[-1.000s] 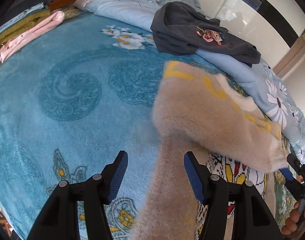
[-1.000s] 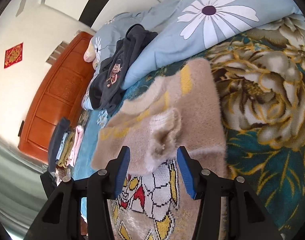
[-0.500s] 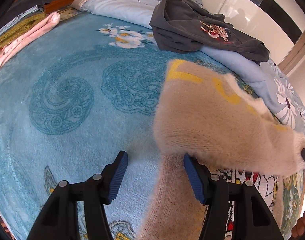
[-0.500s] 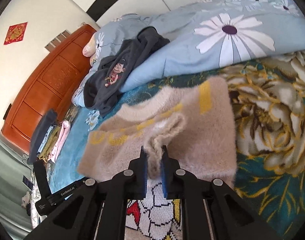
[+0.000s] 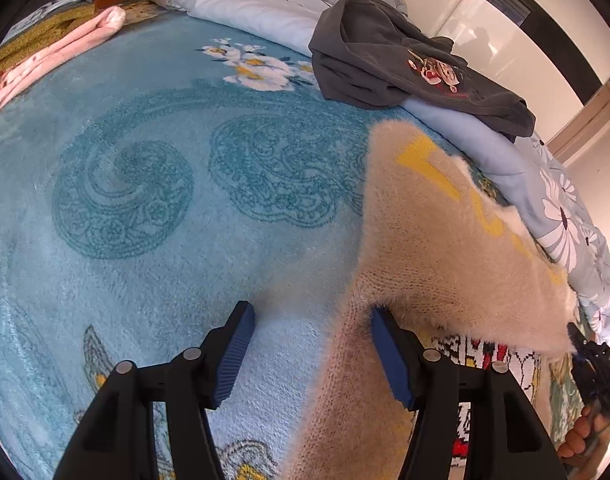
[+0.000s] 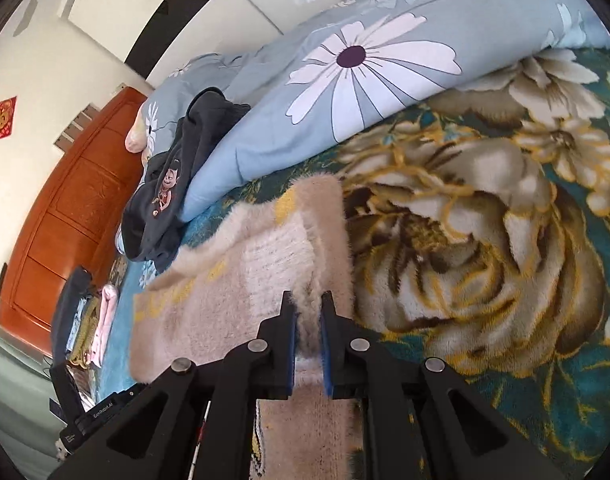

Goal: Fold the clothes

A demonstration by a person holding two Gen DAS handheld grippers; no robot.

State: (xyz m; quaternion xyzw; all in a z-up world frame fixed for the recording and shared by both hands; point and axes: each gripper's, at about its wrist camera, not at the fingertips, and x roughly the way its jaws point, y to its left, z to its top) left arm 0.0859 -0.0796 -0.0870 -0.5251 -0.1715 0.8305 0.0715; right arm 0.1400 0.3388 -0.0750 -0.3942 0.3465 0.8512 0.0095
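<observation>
A plush blue blanket (image 5: 153, 200) with teal paisley swirls and woven flowers covers the bed, its pile short and velvety; toward the right wrist view it turns into dark teal fleece with large cream-and-gold peonies. Along its far edge lies a puffy light-blue duvet (image 6: 345, 92) printed with white daisies, smooth and softly rolled. A dark grey sweatshirt (image 5: 409, 64) with a small cartoon patch is crumpled on top of the duvet. At the far left corner sits a stack of folded clothes (image 5: 53, 44), pink and olive layers visible, in front of an orange wooden headboard (image 6: 65, 216).

The beige sweater (image 5: 437, 248), fuzzy and long-haired with yellow markings and a colourful knitted figure on its front, lies on the blanket just beside the duvet, one part folded over the body.

The right gripper (image 6: 307, 320) has its blue-padded fingers closed tight on a fluffy ridge of the sweater's folded edge. The left gripper (image 5: 313, 352) hovers with its ribbed blue fingers spread wide, holding nothing, the sweater's left edge lying between them.
</observation>
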